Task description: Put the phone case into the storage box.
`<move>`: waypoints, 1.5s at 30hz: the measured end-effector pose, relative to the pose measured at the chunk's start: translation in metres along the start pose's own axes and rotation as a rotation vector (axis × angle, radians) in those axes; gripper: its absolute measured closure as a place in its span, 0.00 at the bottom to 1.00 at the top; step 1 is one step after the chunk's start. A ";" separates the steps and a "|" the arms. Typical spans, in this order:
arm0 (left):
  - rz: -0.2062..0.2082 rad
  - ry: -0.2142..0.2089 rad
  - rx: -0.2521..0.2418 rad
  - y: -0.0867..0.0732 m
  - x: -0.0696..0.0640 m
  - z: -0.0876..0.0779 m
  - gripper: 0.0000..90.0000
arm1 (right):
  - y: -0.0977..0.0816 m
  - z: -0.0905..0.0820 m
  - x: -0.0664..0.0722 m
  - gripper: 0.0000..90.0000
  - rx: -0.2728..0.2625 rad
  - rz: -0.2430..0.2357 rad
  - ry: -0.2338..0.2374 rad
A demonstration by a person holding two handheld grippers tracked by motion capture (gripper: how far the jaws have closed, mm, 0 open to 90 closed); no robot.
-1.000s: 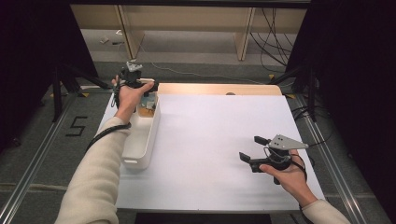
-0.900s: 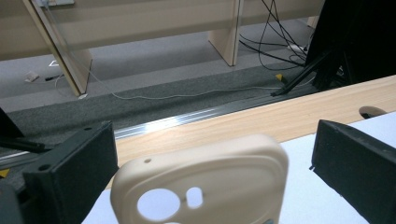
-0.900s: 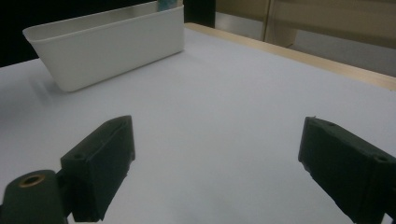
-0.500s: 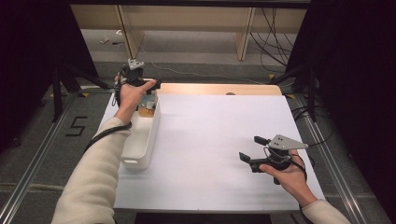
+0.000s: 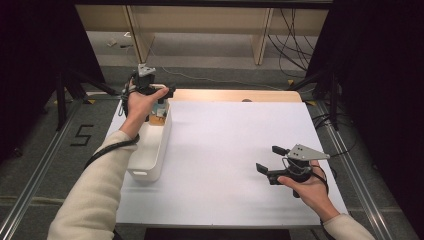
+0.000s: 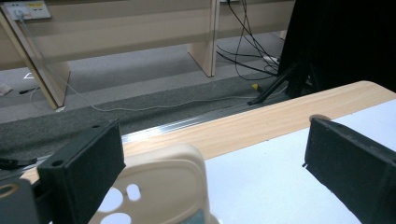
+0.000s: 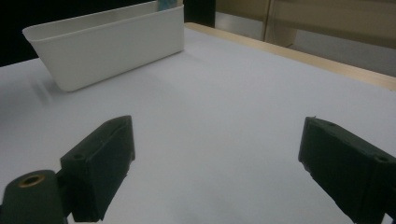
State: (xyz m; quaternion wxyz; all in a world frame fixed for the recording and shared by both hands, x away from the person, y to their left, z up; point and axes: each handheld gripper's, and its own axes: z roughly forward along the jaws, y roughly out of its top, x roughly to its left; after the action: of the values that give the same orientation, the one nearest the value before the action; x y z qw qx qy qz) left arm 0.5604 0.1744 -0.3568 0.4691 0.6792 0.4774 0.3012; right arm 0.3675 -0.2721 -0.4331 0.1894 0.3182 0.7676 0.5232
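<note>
A long white bin [image 5: 150,150] stands along the left edge of the white table [image 5: 225,145]. At its far end lies a beige and blue object [image 5: 159,116]. My left gripper [image 5: 157,96] hovers over that end, open. In the left gripper view a beige plastic piece with holes [image 6: 159,186] rises between the wide-apart jaws, close to the left one, and neither jaw touches it. My right gripper [image 5: 271,159] rests low at the table's right front, open with nothing between its fingers. In the right gripper view the bin [image 7: 107,44] lies far ahead to the left.
A bare wooden strip [image 5: 225,95] runs along the table's far edge. Beyond it are grey floor, cables [image 6: 243,42] and wooden furniture legs [image 5: 260,35]. A metal rail [image 5: 357,175] flanks the table on the right. White tabletop stretches between bin and right gripper.
</note>
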 end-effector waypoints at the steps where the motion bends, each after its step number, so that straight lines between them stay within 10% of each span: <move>1: 0.000 -0.006 -0.001 0.000 -0.001 -0.001 0.05 | 0.000 0.000 0.000 0.13 0.000 0.000 0.000; 45: 0.039 -0.106 -0.009 -0.027 -0.027 -0.059 0.07 | 0.001 0.000 0.001 0.13 0.001 -0.001 -0.003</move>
State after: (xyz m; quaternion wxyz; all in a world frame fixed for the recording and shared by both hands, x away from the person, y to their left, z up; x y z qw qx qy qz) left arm 0.4907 0.1726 -0.3584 0.4909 0.7014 0.4370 0.2760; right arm 0.3671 -0.2711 -0.4321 0.1903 0.3187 0.7678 0.5223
